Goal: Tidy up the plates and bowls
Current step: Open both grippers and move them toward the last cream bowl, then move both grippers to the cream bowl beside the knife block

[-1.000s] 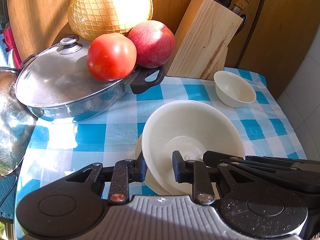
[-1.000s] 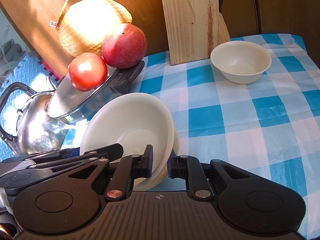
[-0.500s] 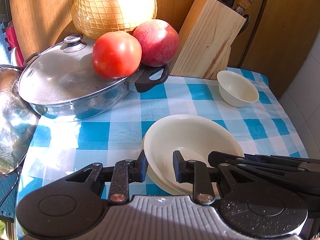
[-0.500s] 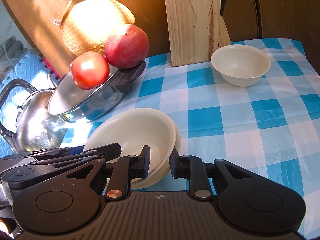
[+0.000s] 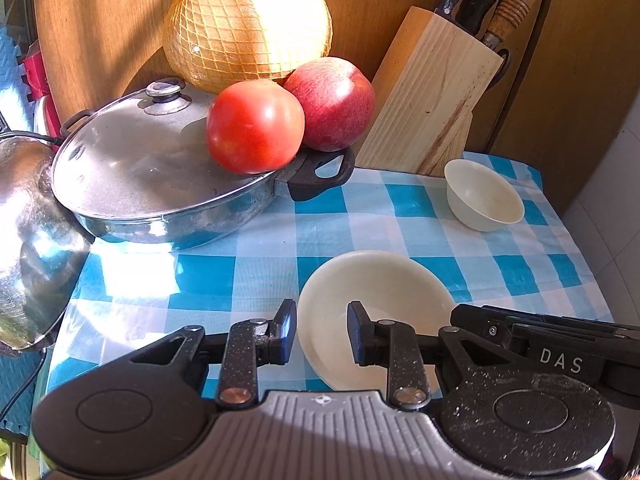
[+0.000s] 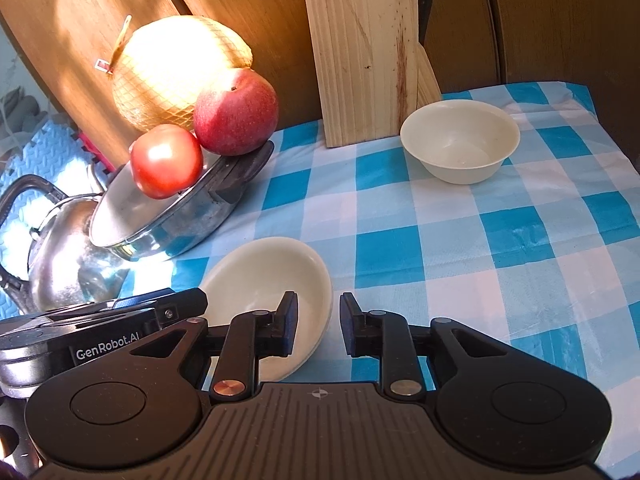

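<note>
The shallow cream plastic plate (image 5: 372, 292) lay flat on the blue-and-white checked tablecloth (image 6: 500, 248). The left gripper (image 5: 322, 332) and right gripper (image 6: 318, 324) flanked it, jaws parted, holding nothing. A small cream bowl (image 6: 460, 146) sat beyond, beside the wooden knife block (image 6: 360, 56). A lidded steel pan (image 5: 152, 176) carrying a red tomato (image 5: 255, 126) and red apple (image 5: 330, 104) crowded the left.

left gripper (image 5: 322, 332) jaws parted, empty, low over the table; right gripper (image 6: 318, 326) likewise, close beside it
</note>
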A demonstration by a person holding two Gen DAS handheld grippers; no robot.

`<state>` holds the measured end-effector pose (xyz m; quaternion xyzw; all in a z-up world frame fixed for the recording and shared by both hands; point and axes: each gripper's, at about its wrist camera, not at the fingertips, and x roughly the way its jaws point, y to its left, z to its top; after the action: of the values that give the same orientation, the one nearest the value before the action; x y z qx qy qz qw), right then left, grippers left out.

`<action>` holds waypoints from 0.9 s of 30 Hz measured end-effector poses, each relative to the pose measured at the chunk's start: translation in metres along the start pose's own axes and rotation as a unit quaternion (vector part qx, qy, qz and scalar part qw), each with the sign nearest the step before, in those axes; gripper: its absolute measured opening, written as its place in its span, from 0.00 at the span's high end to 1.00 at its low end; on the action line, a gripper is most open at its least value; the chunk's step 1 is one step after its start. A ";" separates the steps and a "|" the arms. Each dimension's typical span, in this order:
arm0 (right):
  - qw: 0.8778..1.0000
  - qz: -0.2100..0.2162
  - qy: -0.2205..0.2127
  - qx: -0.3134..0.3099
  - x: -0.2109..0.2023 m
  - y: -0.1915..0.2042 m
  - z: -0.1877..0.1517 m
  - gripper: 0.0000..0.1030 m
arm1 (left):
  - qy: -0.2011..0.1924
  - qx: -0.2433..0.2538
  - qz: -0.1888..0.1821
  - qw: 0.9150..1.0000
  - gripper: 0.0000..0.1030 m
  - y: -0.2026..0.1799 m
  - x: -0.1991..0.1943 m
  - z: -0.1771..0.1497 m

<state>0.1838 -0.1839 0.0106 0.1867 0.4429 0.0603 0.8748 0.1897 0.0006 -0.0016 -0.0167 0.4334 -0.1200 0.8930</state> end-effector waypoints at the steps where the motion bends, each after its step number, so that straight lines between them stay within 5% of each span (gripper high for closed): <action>1: 1.000 -0.002 -0.004 0.004 -0.002 -0.003 0.001 0.69 | 0.000 -0.002 -0.001 1.000 0.79 0.000 0.000 0.001; 14: 0.998 -0.015 -0.030 0.056 -0.014 -0.043 0.016 0.65 | 0.030 -0.001 -0.056 0.998 0.71 -0.025 -0.008 0.018; 23: 0.996 -0.014 -0.042 0.074 -0.020 -0.058 0.021 0.65 | 0.037 -0.019 -0.154 0.987 0.63 -0.048 -0.033 0.020; 27: 0.994 -0.022 -0.054 0.091 -0.024 -0.071 0.027 0.65 | 0.019 -0.001 -0.137 0.990 0.63 -0.069 -0.027 0.028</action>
<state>0.1866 -0.2636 0.0165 0.2584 0.4026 -0.0100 0.8781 0.1813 -0.0626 0.0457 -0.0747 0.4436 -0.2409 0.8600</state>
